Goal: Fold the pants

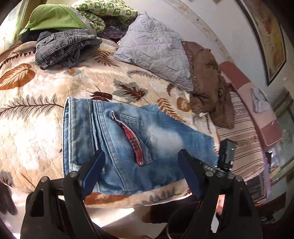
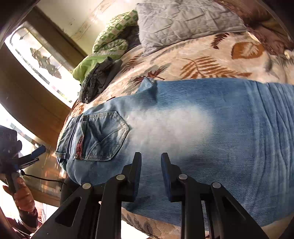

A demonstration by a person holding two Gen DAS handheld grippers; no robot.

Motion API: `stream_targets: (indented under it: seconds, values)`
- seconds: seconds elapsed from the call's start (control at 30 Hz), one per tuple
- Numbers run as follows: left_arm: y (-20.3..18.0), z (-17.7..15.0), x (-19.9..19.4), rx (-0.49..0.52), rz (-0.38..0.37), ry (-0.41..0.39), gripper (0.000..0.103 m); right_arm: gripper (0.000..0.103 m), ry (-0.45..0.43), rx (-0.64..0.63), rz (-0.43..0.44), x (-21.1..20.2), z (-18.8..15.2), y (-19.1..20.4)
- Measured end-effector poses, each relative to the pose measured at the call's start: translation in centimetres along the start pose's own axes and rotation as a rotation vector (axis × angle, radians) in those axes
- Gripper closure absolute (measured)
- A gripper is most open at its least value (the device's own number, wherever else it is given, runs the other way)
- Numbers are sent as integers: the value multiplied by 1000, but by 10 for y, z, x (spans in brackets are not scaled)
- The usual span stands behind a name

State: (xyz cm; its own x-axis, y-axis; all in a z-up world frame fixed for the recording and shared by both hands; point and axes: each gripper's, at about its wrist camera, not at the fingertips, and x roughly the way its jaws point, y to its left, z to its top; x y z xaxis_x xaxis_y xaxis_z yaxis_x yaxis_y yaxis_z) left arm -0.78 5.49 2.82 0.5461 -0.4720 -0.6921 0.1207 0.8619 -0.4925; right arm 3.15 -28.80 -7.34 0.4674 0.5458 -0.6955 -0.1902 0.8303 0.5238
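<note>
Light blue jeans (image 1: 128,139) lie flat on the leaf-patterned blanket (image 1: 36,114) near the bed's front edge, back pocket with red trim up. My left gripper (image 1: 141,156) is open and empty, hovering over the waistband end by the front edge. In the right wrist view the jeans (image 2: 193,125) fill the middle. My right gripper (image 2: 151,158) has its jaws a narrow gap apart, empty, low over the denim near the front edge. The left gripper also shows at the far left of that view (image 2: 35,152).
A folded grey denim garment (image 1: 64,49) lies at the back of the bed with green fabrics (image 1: 55,16) behind it. A grey quilted pillow (image 1: 156,49) and brown cloth (image 1: 209,82) lie at the right. A window (image 2: 42,60) is beyond the bed.
</note>
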Motion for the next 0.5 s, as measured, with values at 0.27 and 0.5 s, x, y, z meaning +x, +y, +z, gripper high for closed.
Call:
stream_targets:
  seconds: [0.27,0.5]
  values:
    - [2,-17,53,69,153,199,23,79,-204,291,69,-82,-7,-90]
    - [-122,1,37,415,22,152,20,52,-508,612,-104,-194,-54,-213]
